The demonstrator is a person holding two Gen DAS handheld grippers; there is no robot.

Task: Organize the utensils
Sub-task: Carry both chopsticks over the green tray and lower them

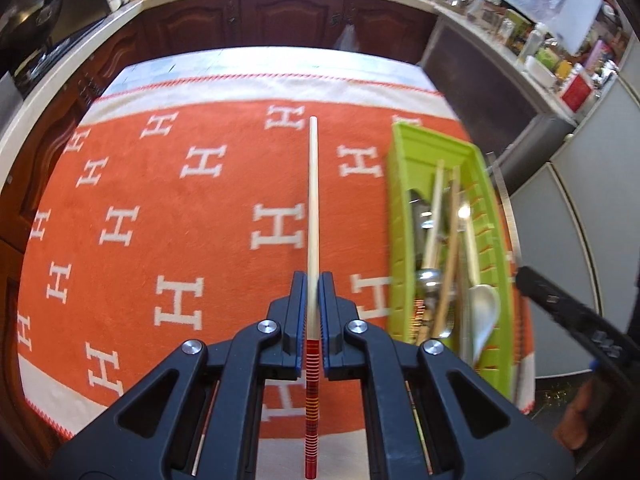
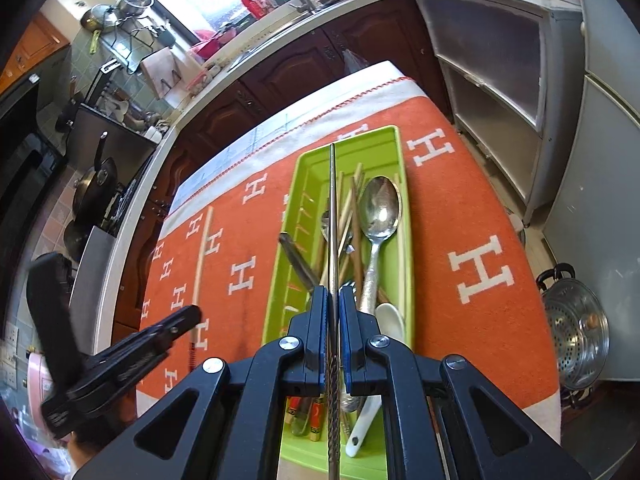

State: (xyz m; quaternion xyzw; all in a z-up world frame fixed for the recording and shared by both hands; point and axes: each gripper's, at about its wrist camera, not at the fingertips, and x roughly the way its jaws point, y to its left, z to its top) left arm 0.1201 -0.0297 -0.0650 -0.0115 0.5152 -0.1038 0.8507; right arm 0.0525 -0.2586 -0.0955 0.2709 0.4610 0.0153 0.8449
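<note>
Left hand-held gripper angled downward clamping wooden chopstick, right hand-held gripper pinching metal chopstick

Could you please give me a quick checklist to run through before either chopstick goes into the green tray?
1. Left gripper jaws shut on the wooden chopstick: ok.
2. Right gripper jaws shut on the metal chopstick: ok.
3. Metal chopstick lined up over the green tray: ok.
4. Wooden chopstick over the tray: not ok, it is above the orange cloth.
5. Free room in the tray: cannot tell, utensils crowd it.
</note>
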